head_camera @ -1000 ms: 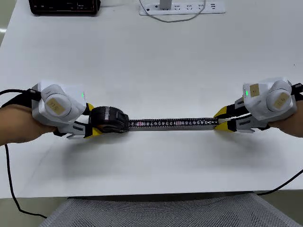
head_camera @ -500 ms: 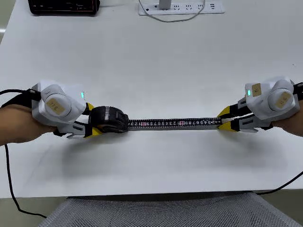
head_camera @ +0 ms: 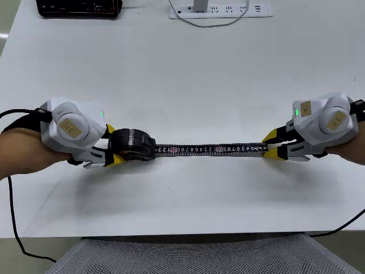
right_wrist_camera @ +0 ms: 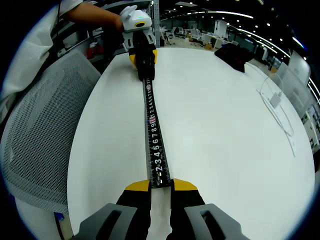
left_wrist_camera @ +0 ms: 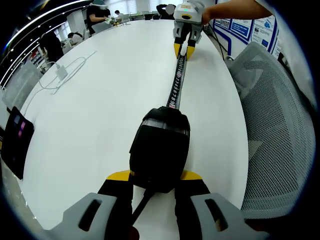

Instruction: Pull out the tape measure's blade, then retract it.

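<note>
The black tape measure case (head_camera: 132,144) lies on the white table (head_camera: 188,74), and my left gripper (head_camera: 112,152) is shut on its rear end. Seen from the left gripper view, the case (left_wrist_camera: 161,140) sits between the yellow tips of the left gripper (left_wrist_camera: 156,176). The black numbered blade (head_camera: 211,149) runs out to the right, flat and low over the table. My right gripper (head_camera: 271,150) is shut on the blade's far end. In the right gripper view, the blade (right_wrist_camera: 152,135) leads from the right gripper (right_wrist_camera: 160,186) straight to the case (right_wrist_camera: 145,59).
A white power strip (head_camera: 219,8) with a looping cable and a black device (head_camera: 77,7) lie at the table's far edge. A grey mesh chair (head_camera: 199,257) stands just below the near edge. Cables trail from both grippers.
My right gripper has drawn the blade's end slightly farther right, then held. The left gripper and the case have stayed put.
</note>
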The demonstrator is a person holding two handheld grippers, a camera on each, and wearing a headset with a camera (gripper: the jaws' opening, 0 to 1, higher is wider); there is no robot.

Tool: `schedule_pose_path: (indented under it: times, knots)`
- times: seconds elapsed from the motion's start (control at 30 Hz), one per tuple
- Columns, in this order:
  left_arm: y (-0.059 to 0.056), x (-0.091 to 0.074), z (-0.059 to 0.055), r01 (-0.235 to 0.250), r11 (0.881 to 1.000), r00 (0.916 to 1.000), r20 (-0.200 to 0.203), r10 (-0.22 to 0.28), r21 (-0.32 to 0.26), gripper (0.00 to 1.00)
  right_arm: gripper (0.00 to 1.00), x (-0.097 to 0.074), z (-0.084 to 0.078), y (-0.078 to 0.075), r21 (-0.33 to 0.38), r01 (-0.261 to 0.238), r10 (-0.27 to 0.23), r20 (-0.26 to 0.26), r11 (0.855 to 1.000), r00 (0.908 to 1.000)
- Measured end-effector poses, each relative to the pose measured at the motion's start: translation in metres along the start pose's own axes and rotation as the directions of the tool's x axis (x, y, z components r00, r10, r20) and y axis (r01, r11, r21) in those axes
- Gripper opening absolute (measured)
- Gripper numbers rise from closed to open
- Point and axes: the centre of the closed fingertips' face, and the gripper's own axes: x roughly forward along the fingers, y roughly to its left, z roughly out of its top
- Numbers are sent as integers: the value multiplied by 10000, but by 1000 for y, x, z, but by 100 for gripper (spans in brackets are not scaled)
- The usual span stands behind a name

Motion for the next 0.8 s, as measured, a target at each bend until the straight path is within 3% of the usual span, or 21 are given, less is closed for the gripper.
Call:
schedule_pose_path:
  times: [0.4, 0.8]
  knots:
    - [0, 0, 0, -76, 10000, 10000, -10, 76, 45, 28, 12, 0, -1, 0, -66, -55, 54, -134, 10000, 9999]
    - [2, -3, -2, -139, 9998, 9999, 52, 140, -135, 32, 17, -2, 3, 1, 565, -100, 94, 96, 9984, 9999]
